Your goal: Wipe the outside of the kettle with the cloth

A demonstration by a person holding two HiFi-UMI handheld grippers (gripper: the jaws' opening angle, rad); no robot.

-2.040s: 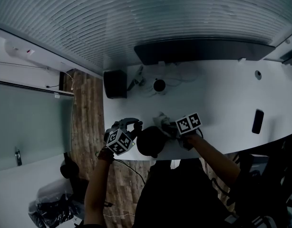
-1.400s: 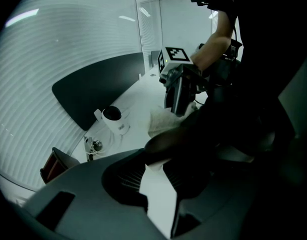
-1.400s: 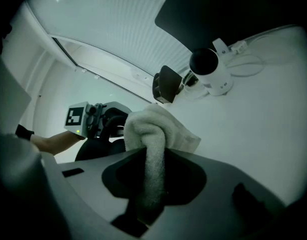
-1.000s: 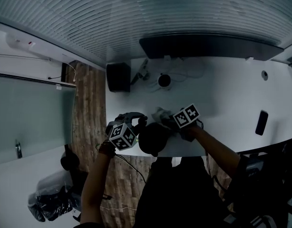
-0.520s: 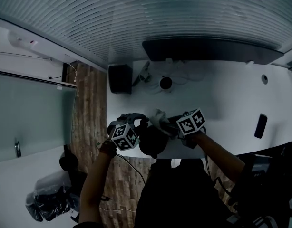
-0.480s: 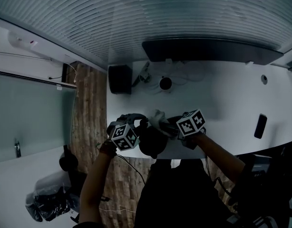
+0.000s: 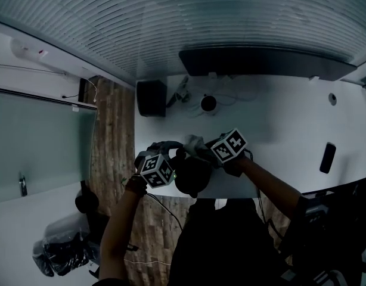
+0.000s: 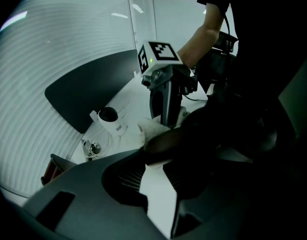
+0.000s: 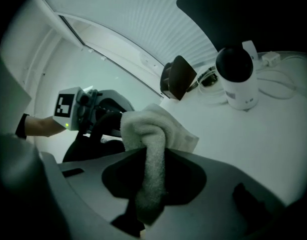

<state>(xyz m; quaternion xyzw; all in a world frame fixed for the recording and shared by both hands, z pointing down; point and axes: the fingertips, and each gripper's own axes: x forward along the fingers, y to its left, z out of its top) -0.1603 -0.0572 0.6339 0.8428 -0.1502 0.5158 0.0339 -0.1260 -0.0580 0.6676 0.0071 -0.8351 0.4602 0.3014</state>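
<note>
Cloth (image 9: pixel 143 126) clamped in right tool (image 9: pixel 146 159), against kettle (image 7: pixel 192 174); left tool (image 8: pixel 156 159) grips kettle.

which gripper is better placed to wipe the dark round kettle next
Right. The right gripper is shut on the pale bunched terry cloth, beside the dark round kettle. The left gripper carries no cloth and appears clamped on the kettle's handle, steadying it.

White bench (image 7: pixel 278 124): white camera (image 7: pixel 208 103) amid cables; black box (image 7: pixel 150 98) left of camera; dark phone (image 7: pixel 328 157) well right.
</note>
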